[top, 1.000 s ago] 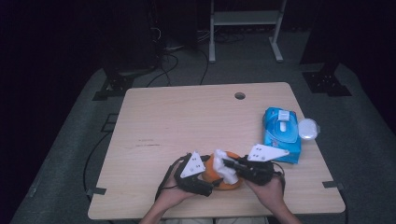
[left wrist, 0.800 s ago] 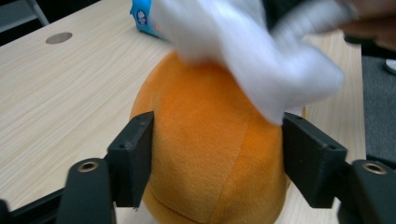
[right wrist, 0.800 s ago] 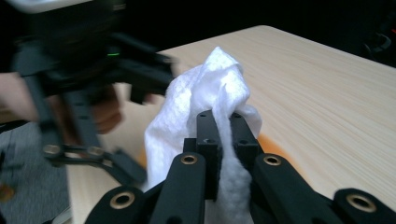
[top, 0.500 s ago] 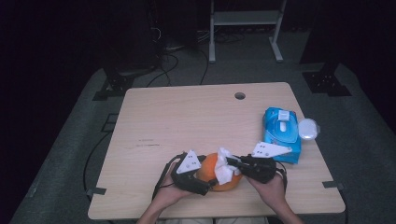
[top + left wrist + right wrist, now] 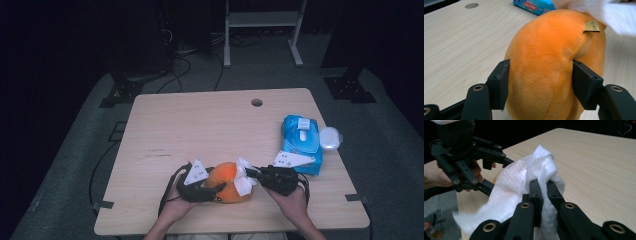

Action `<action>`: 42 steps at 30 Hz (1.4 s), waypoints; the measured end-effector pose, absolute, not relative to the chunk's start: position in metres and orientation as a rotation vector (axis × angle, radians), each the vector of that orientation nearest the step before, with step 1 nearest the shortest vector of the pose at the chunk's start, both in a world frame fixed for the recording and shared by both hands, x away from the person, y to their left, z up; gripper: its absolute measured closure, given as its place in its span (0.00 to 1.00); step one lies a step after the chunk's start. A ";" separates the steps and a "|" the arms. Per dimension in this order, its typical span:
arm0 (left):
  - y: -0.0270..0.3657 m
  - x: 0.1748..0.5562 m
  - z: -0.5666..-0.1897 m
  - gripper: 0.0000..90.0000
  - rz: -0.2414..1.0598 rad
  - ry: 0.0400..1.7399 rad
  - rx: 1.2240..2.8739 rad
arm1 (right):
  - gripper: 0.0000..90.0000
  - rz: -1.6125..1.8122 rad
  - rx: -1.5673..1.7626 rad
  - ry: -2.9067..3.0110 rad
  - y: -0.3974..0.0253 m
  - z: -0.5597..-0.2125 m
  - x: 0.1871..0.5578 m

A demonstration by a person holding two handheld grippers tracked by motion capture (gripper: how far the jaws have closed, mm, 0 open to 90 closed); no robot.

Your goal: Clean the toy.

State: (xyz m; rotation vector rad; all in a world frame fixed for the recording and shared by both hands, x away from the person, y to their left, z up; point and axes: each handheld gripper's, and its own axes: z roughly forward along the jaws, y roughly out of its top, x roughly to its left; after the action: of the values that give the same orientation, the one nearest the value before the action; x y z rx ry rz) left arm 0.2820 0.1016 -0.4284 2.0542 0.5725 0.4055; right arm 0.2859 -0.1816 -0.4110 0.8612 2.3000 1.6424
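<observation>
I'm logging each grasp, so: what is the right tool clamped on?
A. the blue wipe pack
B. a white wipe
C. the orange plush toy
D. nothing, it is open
B: in the right gripper view the right tool has its jaws shut on a white wipe, while the left tool grips the plush.

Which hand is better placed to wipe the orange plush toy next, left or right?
The right. The right claw is shut on the white wipe, which already lies against the orange plush toy. The left claw is shut on the toy, steadying it.
</observation>
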 end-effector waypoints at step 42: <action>0.099 0.279 -0.427 0.26 0.404 0.535 2.017 | 0.94 1.620 0.823 2.337 -0.173 -0.413 0.288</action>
State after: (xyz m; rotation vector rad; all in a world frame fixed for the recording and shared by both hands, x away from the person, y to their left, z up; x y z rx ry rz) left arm 0.2789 0.0987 -0.4271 2.0174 0.5345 0.4045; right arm 0.2880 -0.1733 -0.4132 0.8235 2.3374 1.6205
